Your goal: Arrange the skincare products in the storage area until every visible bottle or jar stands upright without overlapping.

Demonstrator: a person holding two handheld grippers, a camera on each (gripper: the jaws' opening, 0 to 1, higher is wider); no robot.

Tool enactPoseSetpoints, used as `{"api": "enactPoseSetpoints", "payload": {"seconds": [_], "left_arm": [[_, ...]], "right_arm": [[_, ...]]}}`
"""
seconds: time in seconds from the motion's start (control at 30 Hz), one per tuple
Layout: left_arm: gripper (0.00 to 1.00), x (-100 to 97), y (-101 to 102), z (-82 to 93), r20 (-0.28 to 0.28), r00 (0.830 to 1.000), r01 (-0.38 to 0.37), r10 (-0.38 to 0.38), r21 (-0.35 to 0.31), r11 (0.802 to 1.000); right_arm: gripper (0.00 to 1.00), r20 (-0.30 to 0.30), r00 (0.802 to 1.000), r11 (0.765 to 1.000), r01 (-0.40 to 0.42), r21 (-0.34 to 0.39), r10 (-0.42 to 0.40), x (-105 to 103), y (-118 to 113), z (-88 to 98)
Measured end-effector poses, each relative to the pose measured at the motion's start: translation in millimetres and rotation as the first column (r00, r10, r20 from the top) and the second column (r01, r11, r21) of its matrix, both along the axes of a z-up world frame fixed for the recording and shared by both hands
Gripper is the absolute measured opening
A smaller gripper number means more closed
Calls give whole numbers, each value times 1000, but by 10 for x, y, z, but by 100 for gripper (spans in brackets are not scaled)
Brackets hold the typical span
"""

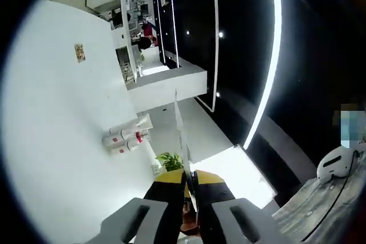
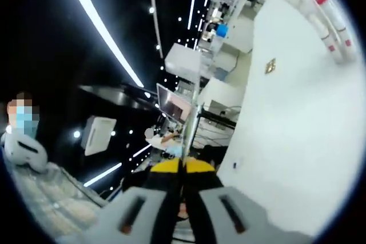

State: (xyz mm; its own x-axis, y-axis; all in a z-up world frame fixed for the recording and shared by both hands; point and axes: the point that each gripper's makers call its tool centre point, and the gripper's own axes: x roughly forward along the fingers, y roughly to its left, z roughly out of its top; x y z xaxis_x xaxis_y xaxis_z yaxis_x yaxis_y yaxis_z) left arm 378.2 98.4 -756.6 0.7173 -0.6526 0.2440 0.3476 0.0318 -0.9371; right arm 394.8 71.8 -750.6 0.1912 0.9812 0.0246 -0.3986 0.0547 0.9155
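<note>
Several white skincare bottles [image 1: 127, 138] with small red marks lie close together on a white table [image 1: 63, 141] in the left gripper view. They are ahead of my left gripper [image 1: 189, 182] and off to its left. Its yellow-and-black jaws are pressed together with nothing between them. In the right gripper view, white bottles with red caps [image 2: 329, 18] lie at the upper right on the same white table [image 2: 286, 141], far from my right gripper [image 2: 182, 171]. That gripper's jaws are also shut and hold nothing. Both views are strongly rolled.
A small green plant [image 1: 170, 161] stands just beyond the table's edge near my left gripper. A small label [image 1: 79, 53] lies on the white surface. White counters and shelving [image 1: 166, 81] and lit ceiling strips [image 2: 106, 35] lie beyond. A white device [image 1: 337, 164] rests on a wood-grain surface.
</note>
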Motion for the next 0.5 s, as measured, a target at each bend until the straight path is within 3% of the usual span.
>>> {"api": "enactPoseSetpoints", "payload": {"seconds": [0.1, 0.27, 0.4, 0.5], "left_arm": [[2, -18, -19, -53, 16, 1000, -2, 1, 47, 999], [1, -28, -23, -116, 2, 1000, -25, 25, 59, 998], [0, -15, -27, -201, -28, 999, -40, 41, 54, 998], [0, 20, -43, -245, -46, 998, -41, 42, 16, 999]], "right_arm": [[0, -15, 1000, 1000, -2, -21, 2, -4, -19, -59], [1, -47, 999, 999, 16, -37, -18, -20, -15, -106], [7, -31, 999, 997, 23, -77, -26, -79, 2, -212], [8, -56, 998, 993, 20, -116, -27, -150, -24, -367]]}}
